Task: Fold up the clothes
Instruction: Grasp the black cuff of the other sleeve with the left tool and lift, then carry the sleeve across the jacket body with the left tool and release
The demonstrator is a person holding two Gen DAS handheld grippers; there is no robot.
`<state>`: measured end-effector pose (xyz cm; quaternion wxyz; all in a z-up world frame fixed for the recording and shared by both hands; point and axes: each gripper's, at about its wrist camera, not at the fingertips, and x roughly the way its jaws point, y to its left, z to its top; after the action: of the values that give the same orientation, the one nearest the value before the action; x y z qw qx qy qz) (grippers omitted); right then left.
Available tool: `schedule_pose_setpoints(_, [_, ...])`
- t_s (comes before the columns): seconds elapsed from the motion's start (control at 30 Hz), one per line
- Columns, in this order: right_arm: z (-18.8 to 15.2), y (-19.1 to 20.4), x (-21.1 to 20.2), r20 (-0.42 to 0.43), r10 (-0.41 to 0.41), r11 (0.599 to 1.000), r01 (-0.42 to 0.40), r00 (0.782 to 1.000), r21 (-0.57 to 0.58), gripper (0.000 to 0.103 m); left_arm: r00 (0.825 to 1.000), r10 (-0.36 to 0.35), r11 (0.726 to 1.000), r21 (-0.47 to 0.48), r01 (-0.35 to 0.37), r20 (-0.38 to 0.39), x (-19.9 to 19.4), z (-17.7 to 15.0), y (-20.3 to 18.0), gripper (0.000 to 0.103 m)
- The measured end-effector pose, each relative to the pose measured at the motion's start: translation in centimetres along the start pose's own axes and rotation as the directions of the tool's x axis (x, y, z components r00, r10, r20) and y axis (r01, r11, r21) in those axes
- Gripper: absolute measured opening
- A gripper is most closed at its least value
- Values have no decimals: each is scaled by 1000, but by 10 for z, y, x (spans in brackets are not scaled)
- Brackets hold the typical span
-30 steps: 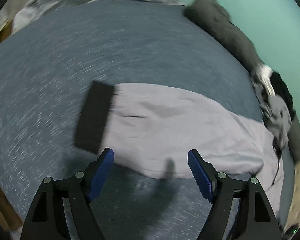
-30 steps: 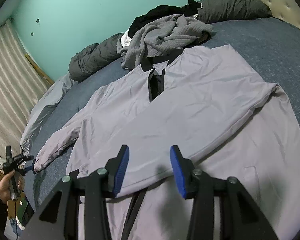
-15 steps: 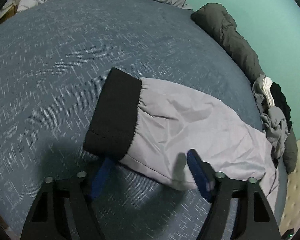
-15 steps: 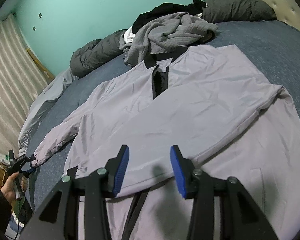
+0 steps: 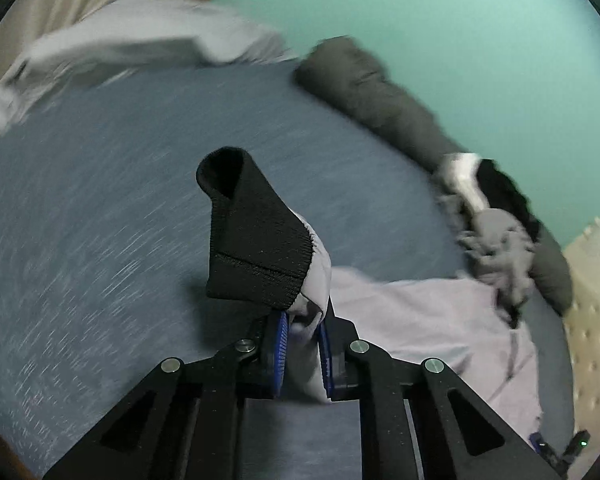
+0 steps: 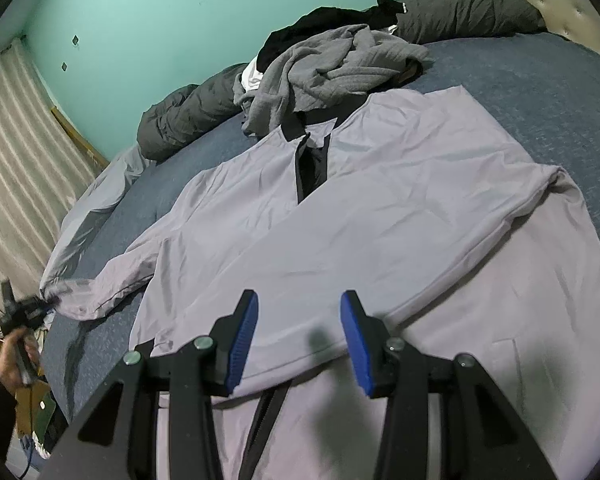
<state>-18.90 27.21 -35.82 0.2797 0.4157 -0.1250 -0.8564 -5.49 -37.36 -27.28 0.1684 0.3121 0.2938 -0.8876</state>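
Jacket (image 6: 380, 220), pale lilac-grey with black trim, lies spread face up on a dark blue bed (image 6: 540, 92), its collar toward a heap of grey and black clothes (image 6: 332, 60) at the far side. Going left to right from that jacket's outstretched sleeve: the sleeve (image 6: 112, 284) reaches off to the left, and its black ribbed cuff (image 5: 252, 236) stands lifted clear of the bed, because the left gripper (image 5: 304, 340) is closing its blue pads on the thin fabric just behind the cuff, with cloth bunched between them. Across the jacket body, the other sleeve is already folded over the chest. Near the hem, the right gripper (image 6: 296, 340) hovers with its jaws apart and nothing between them. The cloth looks light, thin and limp, probably a little slick, so it should drape and slide easily; the thicker ribbed cuff, the hem band and the seams seem the surest places to pinch.
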Motion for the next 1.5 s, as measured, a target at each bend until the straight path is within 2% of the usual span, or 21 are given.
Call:
schedule_pose_setpoints(0.13, [2, -7, -4, 7, -5, 1000, 5, 1000, 20, 43, 994, -112, 990, 82, 111, 17, -7, 22, -76, 12])
schedule_pose_setpoints(0.23, [5, -15, -11, 22, -13, 999, 12, 1000, 40, 43, 980, -197, 969, 152, 195, 3, -15, 30, -147, 11])
schedule_pose_setpoints(0.33, [5, -25, -18, 31, -27, 997, 24, 999, 70, 43, 956, -293, 929, 226, 291, -25, -19, 28, -225, 10])
schedule_pose_setpoints(0.37, [5, -27, -20, 31, -30, 997, 27, 999, 75, 43, 947, -318, 917, 243, 317, -36, -24, 26, -240, 10])
schedule_pose_setpoints(0.47, [3, -34, -25, 33, -39, 995, 36, 999, 89, 43, 910, -405, 855, 313, 412, -92, -27, 9, -318, 9])
schedule_pose_setpoints(0.6, [3, -47, -41, 48, -55, 992, 49, 997, 117, 43, 844, -495, 755, 380, 535, -205, -24, -39, -414, 9])
schedule_pose_setpoints(0.67, [4, -54, -48, 56, -63, 990, 55, 996, 130, 43, 815, -508, 706, 407, 579, -279, -18, -76, -452, 9])
schedule_pose_setpoints(0.73, [3, -61, -56, 64, -71, 987, 61, 995, 148, 43, 788, -502, 666, 422, 615, -356, -9, -117, -474, 10])
schedule_pose_setpoints(0.8, [3, -68, -62, 70, -76, 984, 63, 995, 167, 43, 757, -468, 635, 421, 647, -457, 8, -171, -488, 11])
schedule_pose_setpoints(0.83, [3, -71, -64, 71, -77, 983, 63, 994, 174, 43, 745, -446, 630, 417, 655, -496, 16, -189, -494, 15])
schedule_pose_setpoints(0.87, [3, -74, -66, 71, -75, 981, 61, 995, 184, 43, 738, -414, 629, 418, 655, -533, 31, -209, -497, 27])
schedule_pose_setpoints(0.9, [4, -77, -67, 70, -73, 979, 58, 995, 194, 43, 738, -387, 627, 430, 650, -553, 39, -228, -496, 40])
schedule_pose_setpoints(0.97, [5, -83, -69, 69, -66, 975, 50, 995, 214, 43, 741, -350, 629, 442, 640, -573, 49, -253, -488, 54])
schedule_pose_setpoints(1.0, [5, -86, -70, 67, -61, 974, 45, 996, 224, 43, 744, -345, 637, 439, 634, -573, 52, -256, -482, 55])
schedule_pose_setpoints(1.07, [6, -91, -70, 57, -66, 970, 51, 996, 237, 50, 766, -315, 671, 440, 597, -560, 60, -254, -459, 55])
schedule_pose_setpoints(1.23, [11, -112, -74, 52, -68, 950, 49, 996, 308, 52, 829, -241, 749, 446, 489, -505, 70, -231, -401, 56])
schedule_pose_setpoints(1.37, [13, -129, -73, 19, -109, 937, 96, 994, 336, 61, 869, -176, 793, 456, 403, -462, 80, -215, -357, 56])
schedule_pose_setpoints(1.5, [10, -139, -67, -30, -132, 931, 134, 991, 340, 62, 893, -110, 830, 454, 325, -437, 95, -205, -319, 57])
